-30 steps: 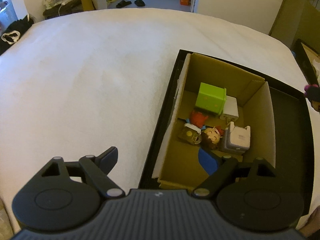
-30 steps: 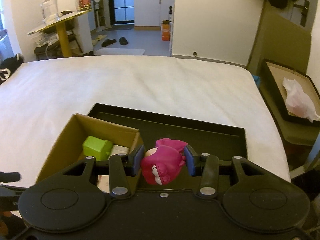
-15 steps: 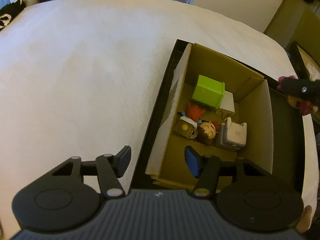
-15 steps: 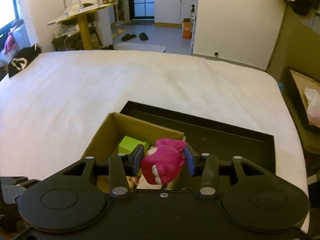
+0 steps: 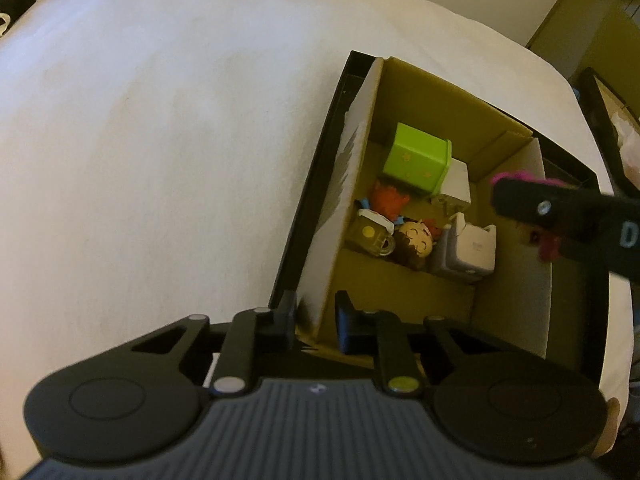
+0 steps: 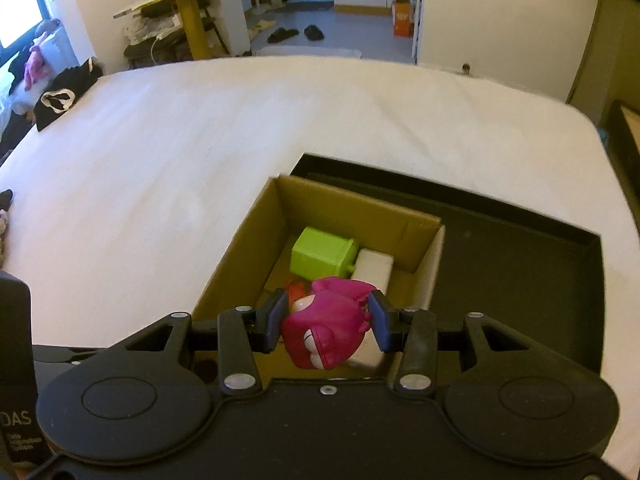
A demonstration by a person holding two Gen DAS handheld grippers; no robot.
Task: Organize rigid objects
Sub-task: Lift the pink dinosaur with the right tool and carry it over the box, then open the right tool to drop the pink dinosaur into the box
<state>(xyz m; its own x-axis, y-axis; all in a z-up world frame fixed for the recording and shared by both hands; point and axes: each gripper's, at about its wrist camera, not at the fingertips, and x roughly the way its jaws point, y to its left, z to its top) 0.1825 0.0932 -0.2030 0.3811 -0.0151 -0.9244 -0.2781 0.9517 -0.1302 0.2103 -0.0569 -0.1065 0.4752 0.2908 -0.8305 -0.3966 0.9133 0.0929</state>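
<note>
A cardboard box (image 5: 404,288) sits in a black tray (image 5: 316,176) on the white bed. It holds a green cube (image 5: 416,158), a white block (image 5: 456,184), a grey-white cube (image 5: 472,250), a small head figure (image 5: 416,238), a mug figure (image 5: 370,234) and an orange figure (image 5: 390,200). My left gripper (image 5: 314,326) straddles the box's near left wall (image 5: 340,216), its fingers close on either side. My right gripper (image 6: 328,322) is shut on a magenta toy (image 6: 326,326) and holds it above the box (image 6: 260,224); it shows at the right in the left wrist view (image 5: 560,216).
The black tray's right half (image 6: 520,264) lies beside the box. A second tray (image 5: 604,120) stands off the bed's right edge. Dark cloth items (image 6: 60,96) lie at the bed's far left corner. A table and shoes are beyond the bed.
My left gripper has narrowed and moved right onto the box's left wall. My right gripper has carried the magenta toy left, from over the tray to over the box.
</note>
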